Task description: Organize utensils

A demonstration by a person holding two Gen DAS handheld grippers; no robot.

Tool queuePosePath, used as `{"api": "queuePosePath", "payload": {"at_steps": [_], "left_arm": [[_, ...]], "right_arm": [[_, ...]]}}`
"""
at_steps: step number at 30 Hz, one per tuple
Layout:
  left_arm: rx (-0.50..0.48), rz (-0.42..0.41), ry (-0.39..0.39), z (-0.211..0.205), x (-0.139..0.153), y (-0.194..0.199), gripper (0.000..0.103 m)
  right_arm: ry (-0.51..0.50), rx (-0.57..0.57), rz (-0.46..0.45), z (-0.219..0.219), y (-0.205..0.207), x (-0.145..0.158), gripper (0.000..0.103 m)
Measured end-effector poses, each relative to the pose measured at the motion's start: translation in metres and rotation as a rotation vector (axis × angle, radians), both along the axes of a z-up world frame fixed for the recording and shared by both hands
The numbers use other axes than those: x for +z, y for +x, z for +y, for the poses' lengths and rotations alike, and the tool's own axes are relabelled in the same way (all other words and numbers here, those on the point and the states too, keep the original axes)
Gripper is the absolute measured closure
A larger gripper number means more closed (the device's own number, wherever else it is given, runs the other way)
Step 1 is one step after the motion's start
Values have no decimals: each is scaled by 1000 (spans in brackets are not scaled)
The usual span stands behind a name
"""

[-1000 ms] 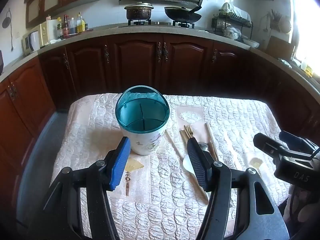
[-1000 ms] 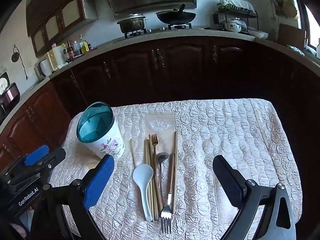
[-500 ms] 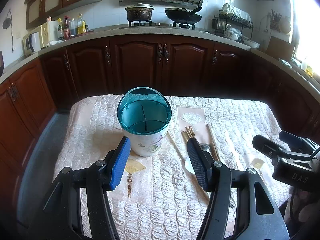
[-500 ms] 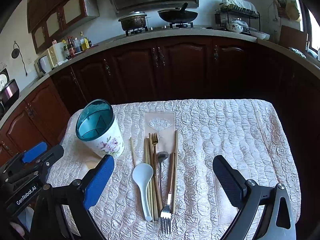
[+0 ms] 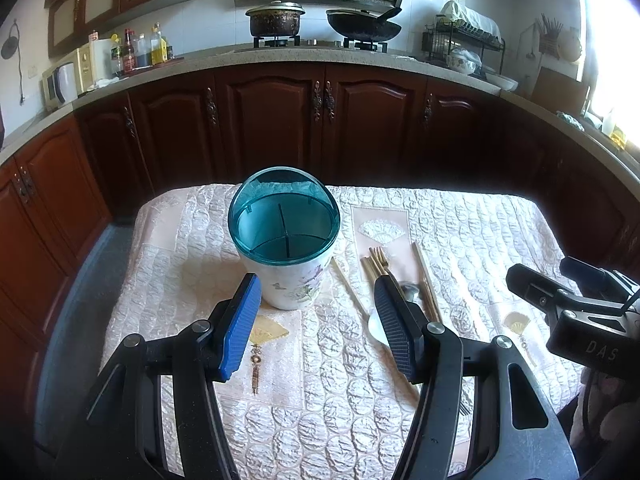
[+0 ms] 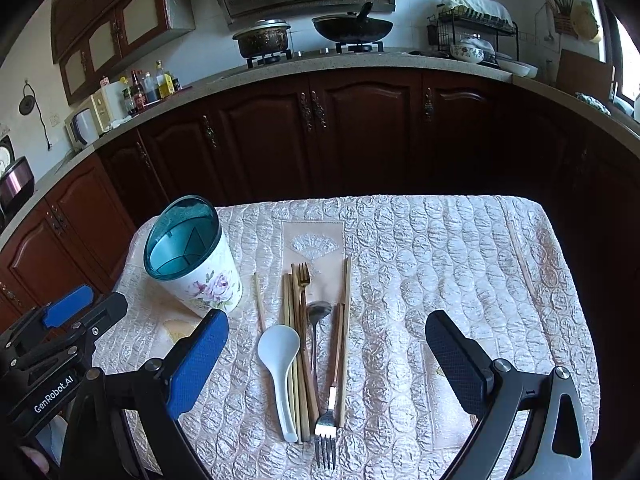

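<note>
A floral utensil holder (image 5: 286, 236) with a teal divided rim stands on the quilted tablecloth (image 5: 460, 232); it also shows in the right wrist view (image 6: 192, 256). To its right lie a white spoon (image 6: 280, 364), wooden chopsticks (image 6: 294, 344), a gold fork (image 6: 303, 280), a metal spoon (image 6: 318, 312) and a silver fork (image 6: 326, 436). My left gripper (image 5: 316, 320) is open and empty just in front of the holder. My right gripper (image 6: 326, 356) is wide open and empty above the utensils.
The table (image 6: 460, 264) has dark floor on all sides. Brown kitchen cabinets (image 5: 320, 120) run behind it, with a pot and wok on the stove (image 5: 320, 28). The right gripper's body (image 5: 576, 312) sits at the table's right edge.
Both grippers have drifted slightly back and up, so the holder and utensils sit a little farther away. Nothing on the table has moved.
</note>
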State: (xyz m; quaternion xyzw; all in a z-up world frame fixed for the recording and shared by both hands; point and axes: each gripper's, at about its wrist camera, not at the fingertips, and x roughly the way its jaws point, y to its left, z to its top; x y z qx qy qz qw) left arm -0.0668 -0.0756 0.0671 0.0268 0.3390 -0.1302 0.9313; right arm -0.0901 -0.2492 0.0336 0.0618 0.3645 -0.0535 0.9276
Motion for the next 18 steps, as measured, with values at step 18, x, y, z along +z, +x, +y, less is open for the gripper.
{"api": "queuePosePath", "payload": {"at_steps": [18], "left_arm": [[6,18,-3,1,-6,4,44]], "right_arm": [[3,4,18,0,2,-5,4]]}}
